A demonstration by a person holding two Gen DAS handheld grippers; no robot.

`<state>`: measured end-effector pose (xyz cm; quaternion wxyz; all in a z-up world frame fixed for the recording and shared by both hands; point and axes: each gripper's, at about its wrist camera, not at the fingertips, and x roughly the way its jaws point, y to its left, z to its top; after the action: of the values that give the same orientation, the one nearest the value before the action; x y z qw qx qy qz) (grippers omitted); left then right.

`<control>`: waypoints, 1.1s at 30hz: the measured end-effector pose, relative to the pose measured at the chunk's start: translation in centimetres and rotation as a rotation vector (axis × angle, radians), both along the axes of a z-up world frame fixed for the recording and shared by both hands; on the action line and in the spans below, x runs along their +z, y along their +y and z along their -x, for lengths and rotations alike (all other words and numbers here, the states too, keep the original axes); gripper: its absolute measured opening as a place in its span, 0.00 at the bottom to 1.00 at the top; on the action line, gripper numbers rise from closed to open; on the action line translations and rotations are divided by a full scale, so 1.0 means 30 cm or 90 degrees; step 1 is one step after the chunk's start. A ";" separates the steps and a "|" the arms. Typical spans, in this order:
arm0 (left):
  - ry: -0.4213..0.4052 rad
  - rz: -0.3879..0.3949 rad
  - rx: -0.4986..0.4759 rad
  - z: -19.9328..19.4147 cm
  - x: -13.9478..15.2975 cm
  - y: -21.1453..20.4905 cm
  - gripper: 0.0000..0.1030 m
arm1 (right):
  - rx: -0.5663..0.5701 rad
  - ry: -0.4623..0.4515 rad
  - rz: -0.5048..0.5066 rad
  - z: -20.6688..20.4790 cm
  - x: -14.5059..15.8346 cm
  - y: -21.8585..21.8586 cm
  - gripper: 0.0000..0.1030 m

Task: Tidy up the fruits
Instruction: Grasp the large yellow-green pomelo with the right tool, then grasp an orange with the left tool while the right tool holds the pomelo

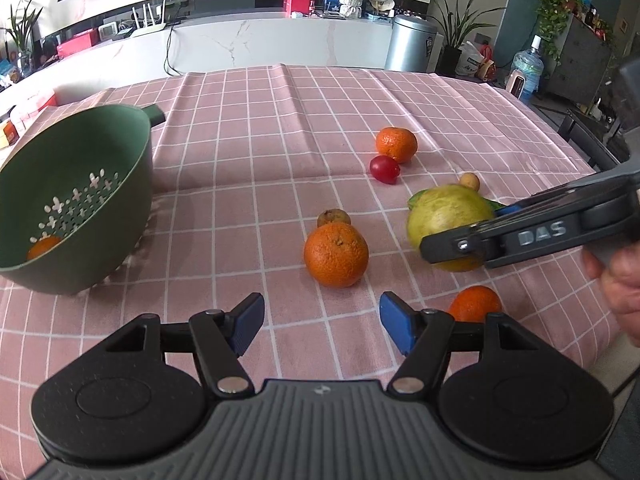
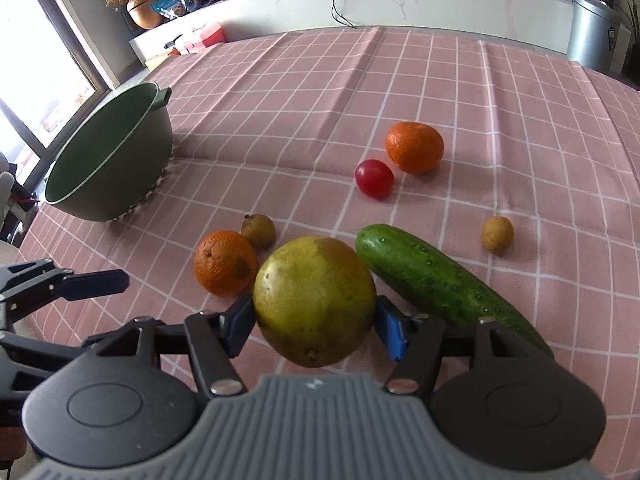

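The right gripper (image 2: 316,326) is clamped on a yellow-green round fruit (image 2: 315,300), its blue pads (image 2: 390,330) pressed to either side of it. Whether the fruit still touches the pink checked tablecloth (image 2: 500,92) cannot be told. Just beyond the right pad a cucumber (image 2: 444,280) lies on the cloth, slanting away to the right. Just beyond the left pad sits a large orange (image 2: 224,262), with a small brown fruit (image 2: 259,231) touching its far side. Further ahead and a little right lie a cherry tomato (image 2: 374,179) and, just behind it, a tangerine (image 2: 414,147). Another small tan fruit (image 2: 497,235) sits apart, off to the right past the cucumber. Far ahead on the left stands a green colander bowl (image 2: 120,160), tipped with its mouth toward the left.

The left gripper (image 1: 321,322) hovers over the cloth with its jaws spread wide and nothing between them. Just past its right pad, partly hidden behind the linkage, lies a small orange (image 1: 476,303). Straight ahead is the large orange. To the left stands the colander bowl, with one orange fruit (image 1: 43,247) inside, low in the bowl.
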<state>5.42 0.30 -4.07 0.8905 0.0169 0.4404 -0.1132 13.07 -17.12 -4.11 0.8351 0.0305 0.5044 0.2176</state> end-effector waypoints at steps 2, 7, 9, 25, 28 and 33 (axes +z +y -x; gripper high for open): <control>-0.003 -0.002 -0.004 -0.022 -0.008 -0.011 0.76 | -0.004 -0.008 -0.006 0.007 0.027 -0.025 0.59; 0.001 0.016 -0.017 -0.080 -0.033 -0.037 0.76 | -0.026 -0.014 -0.017 0.014 0.069 -0.093 0.59; 0.004 0.020 -0.023 -0.100 -0.047 -0.051 0.76 | -0.031 -0.017 -0.018 0.019 0.080 -0.117 0.59; 0.020 0.020 -0.024 -0.160 -0.093 -0.070 0.52 | -0.038 -0.017 -0.025 0.029 0.086 -0.194 0.59; 0.021 0.024 -0.023 -0.164 -0.095 -0.064 0.51 | -0.038 -0.015 -0.027 0.029 0.082 -0.196 0.59; 0.021 0.029 -0.018 -0.162 -0.095 -0.059 0.50 | -0.037 -0.011 -0.027 0.030 0.077 -0.202 0.59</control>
<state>10.28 -1.47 -6.93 0.8814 0.0007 0.4523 -0.1361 12.16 -23.18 -1.80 0.8446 0.0612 0.4910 0.2044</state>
